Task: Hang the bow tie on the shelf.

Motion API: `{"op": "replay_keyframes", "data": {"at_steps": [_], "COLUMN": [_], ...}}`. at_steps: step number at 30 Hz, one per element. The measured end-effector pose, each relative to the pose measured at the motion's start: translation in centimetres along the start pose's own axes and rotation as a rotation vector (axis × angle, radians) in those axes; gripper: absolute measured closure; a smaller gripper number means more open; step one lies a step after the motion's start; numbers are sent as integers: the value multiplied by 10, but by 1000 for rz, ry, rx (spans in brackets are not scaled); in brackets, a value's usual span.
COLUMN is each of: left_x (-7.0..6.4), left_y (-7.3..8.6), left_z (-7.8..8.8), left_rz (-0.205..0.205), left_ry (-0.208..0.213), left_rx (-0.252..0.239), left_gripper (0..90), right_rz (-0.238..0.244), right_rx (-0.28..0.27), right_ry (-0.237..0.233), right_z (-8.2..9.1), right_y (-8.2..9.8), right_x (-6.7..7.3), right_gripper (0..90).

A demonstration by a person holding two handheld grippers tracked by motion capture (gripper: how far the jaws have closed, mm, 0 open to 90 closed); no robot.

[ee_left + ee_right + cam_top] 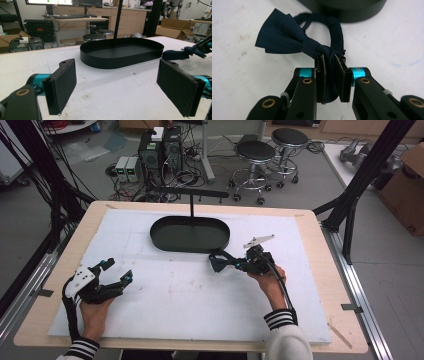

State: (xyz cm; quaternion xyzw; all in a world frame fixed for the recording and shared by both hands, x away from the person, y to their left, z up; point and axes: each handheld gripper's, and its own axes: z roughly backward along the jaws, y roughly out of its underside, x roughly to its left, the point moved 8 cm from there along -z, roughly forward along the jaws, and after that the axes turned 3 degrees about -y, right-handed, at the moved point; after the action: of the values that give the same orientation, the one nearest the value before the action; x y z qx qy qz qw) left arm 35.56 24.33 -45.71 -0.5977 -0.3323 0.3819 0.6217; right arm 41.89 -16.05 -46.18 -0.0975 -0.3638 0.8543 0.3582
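a person is sitting at the near edge of a white-covered table (165, 290), holding a gripper in each hand. the left gripper (114, 271) is resting at the near left with its jaws spread wide; its own view is showing both black pads (62, 85) far apart over bare table, with nothing between them. the right gripper (226, 261) is lying right of centre, jaws pinched narrow on a dark navy bow tie (287, 35). from the high view the bow tie (217, 262) is appearing as a small dark shape just near the tray's near right rim; the right gripper view is revealing its knot clamped between the pads (322, 72), one wing fanning to the left and the neck band looping up toward the tray. the black oval tray (165, 242) is sitting at the far centre, and the left gripper view is showing its inside (120, 53) holding nothing. that view is also catching the bow tie (175, 54) at the right, just beside the tray wall.
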Motion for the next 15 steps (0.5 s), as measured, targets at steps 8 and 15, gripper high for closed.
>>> {"op": "replay_keyframes", "data": {"at_steps": [8,15], "left_x": [0,0], "left_y": [0,0], "left_z": [0,0], "left_rz": [0,0], "left_ry": [0,0], "left_rx": [1,1], "left_gripper": [166,166], "right_rz": [53,83], "right_rx": [-145,-236], "right_ry": [40,78], "right_z": [14,25], "right_y": [-19,-32], "right_x": [3,4], "right_gripper": [802,802]}}
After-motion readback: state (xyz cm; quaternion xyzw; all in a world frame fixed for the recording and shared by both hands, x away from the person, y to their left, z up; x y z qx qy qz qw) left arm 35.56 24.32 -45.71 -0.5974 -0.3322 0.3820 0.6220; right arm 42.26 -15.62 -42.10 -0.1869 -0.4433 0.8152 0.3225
